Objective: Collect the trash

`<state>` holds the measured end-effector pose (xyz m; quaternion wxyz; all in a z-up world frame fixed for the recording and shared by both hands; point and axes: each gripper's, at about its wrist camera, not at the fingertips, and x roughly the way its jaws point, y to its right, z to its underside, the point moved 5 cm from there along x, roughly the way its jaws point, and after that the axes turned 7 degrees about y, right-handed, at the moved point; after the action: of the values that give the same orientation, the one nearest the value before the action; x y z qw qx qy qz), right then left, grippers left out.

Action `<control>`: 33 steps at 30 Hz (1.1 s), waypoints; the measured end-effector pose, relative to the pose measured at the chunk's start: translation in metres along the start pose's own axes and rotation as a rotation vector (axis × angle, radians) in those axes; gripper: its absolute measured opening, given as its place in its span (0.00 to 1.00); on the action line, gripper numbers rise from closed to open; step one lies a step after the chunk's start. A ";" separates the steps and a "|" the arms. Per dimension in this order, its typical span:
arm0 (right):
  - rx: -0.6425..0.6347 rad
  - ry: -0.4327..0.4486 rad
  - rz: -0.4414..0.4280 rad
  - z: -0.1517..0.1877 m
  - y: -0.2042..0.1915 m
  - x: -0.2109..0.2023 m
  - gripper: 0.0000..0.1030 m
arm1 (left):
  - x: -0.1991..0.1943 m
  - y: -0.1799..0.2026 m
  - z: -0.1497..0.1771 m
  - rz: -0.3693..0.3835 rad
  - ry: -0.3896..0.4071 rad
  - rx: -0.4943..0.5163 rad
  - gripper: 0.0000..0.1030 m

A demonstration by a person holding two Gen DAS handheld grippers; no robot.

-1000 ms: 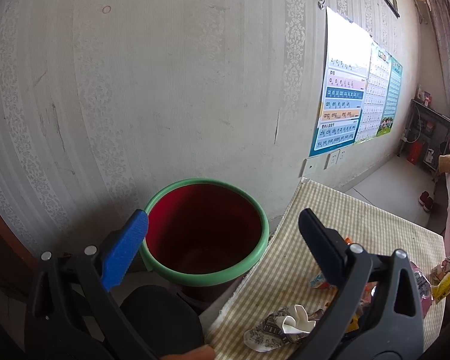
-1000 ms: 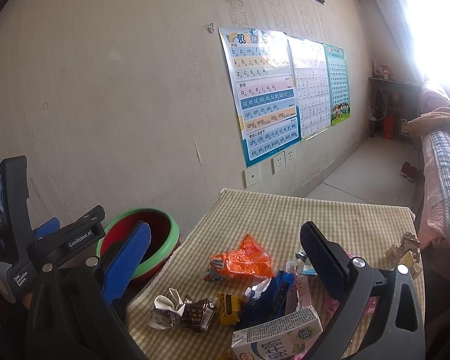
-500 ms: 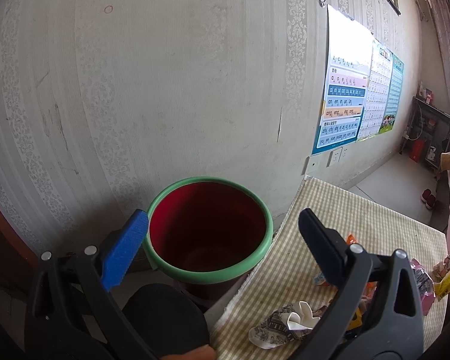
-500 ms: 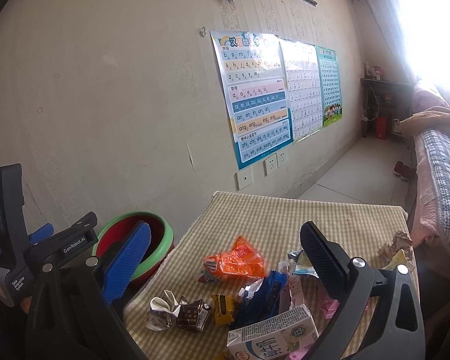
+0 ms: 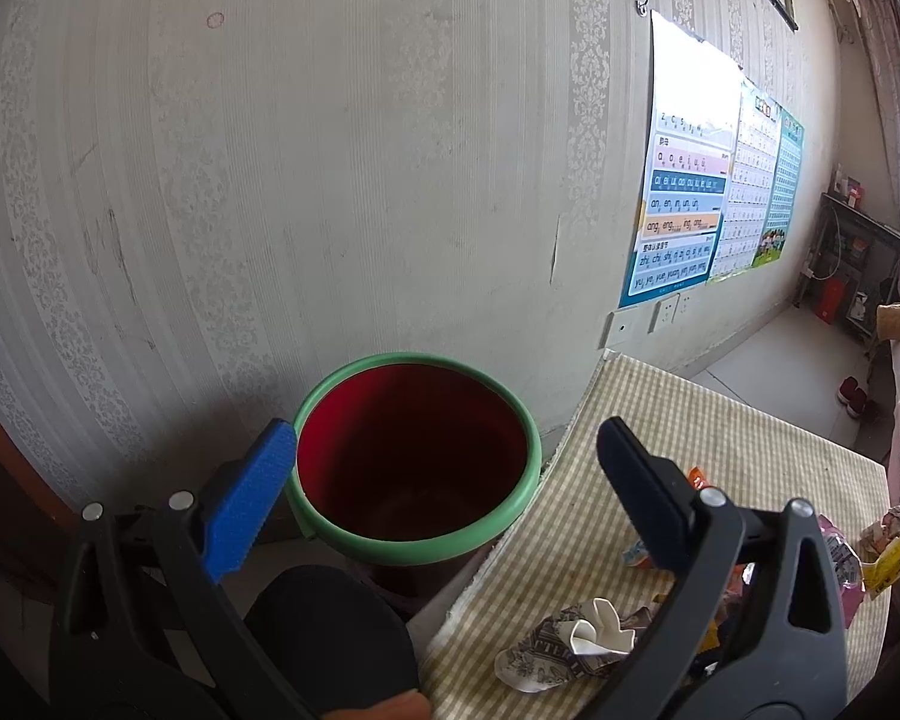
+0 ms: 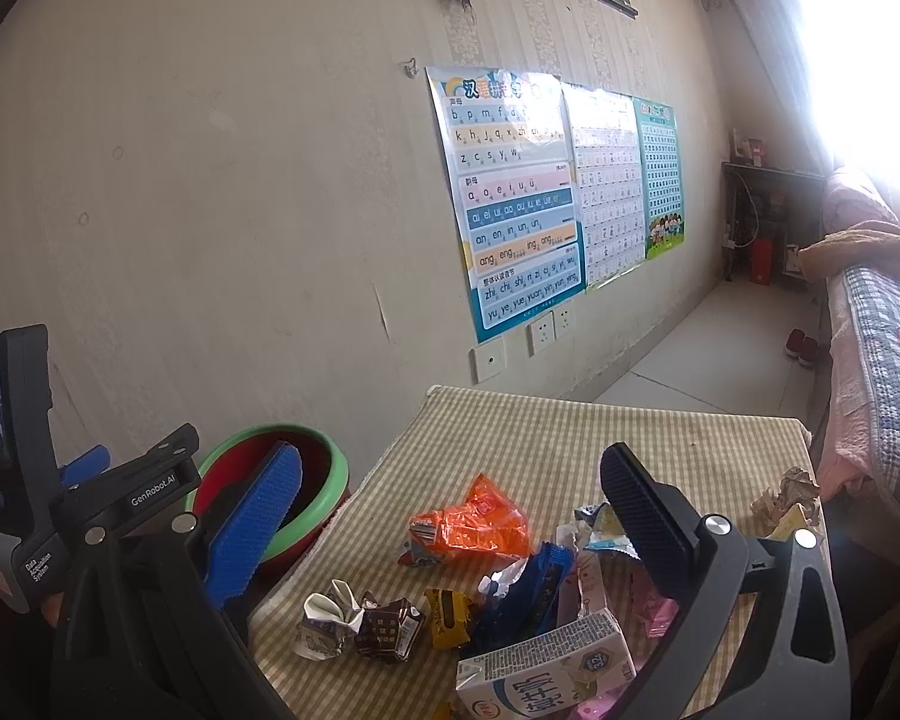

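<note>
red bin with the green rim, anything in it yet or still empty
Looks empty: the left wrist view looks down into the bin and shows only bare red walls and a dark floor, though the bottom is dim.

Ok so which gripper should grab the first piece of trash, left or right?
Right. The right gripper is open over the wrapper pile, while the left gripper is open above the red bin, off the table.

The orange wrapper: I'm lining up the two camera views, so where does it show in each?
Left wrist view: only a sliver of the orange wrapper peeks out behind the right finger, right of centre.
Right wrist view: the wrapper lies in full sight, centre, on the checked tablecloth.
Shared landmark: the green-rimmed red bin.
</note>
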<state>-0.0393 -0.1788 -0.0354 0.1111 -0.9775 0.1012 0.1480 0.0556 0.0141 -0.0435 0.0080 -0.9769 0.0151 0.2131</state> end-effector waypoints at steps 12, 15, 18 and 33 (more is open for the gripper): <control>0.006 -0.007 0.009 0.002 0.003 -0.002 0.93 | -0.002 0.004 -0.001 0.016 0.000 0.005 0.96; 0.006 -0.007 0.010 0.002 0.003 -0.002 0.93 | -0.003 0.004 -0.001 0.021 0.001 0.004 0.96; 0.007 -0.009 0.009 0.003 0.003 -0.002 0.93 | -0.003 0.005 0.000 0.028 0.001 0.004 0.96; -0.062 -0.062 0.069 0.023 0.012 0.007 0.93 | 0.000 0.022 0.021 0.093 -0.047 0.136 0.96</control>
<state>-0.0416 -0.1856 -0.0615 0.0787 -0.9713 0.1269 0.1852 0.0463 -0.0071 -0.0633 0.0649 -0.9670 0.0745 0.2347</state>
